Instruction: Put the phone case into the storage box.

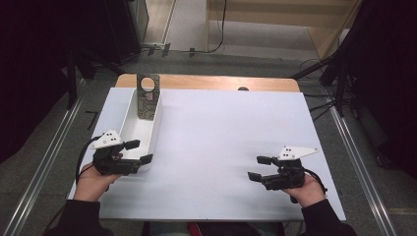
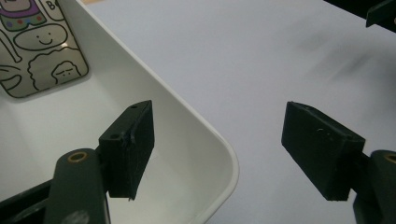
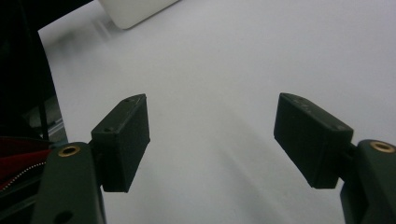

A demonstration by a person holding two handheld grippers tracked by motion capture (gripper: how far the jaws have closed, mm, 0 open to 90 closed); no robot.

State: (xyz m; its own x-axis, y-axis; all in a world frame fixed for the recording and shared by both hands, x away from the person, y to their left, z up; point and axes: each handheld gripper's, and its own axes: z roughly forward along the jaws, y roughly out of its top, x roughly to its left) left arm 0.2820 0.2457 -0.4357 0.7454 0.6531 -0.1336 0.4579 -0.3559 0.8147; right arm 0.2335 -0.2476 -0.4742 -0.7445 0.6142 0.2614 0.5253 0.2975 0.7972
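Observation:
A white rectangular bin [image 1: 129, 129] lies on the left of the white table cover [image 1: 221, 137]. A phone case [image 1: 148, 97] with cartoon drawings leans upright against the bin's far end; its lower part [image 2: 42, 51] also appears in the left gripper view. My left gripper [image 1: 140, 151] is open at the bin's near end. In the left gripper view [image 2: 217, 109], one jaw hangs inside the bin and the other outside, with the bin's corner rim [image 2: 224, 154] between them, untouched. My right gripper [image 1: 258, 168] stands open over bare cover at the right, with nothing between its fingers [image 3: 212, 100].
A strip of wooden tabletop [image 1: 206, 81] shows behind the cover. Dark stands [image 1: 339, 73] and cables flank the table, with metal floor rails [image 1: 44, 162] on both sides. The bin's corner [image 3: 135, 11] appears far off in the right gripper view.

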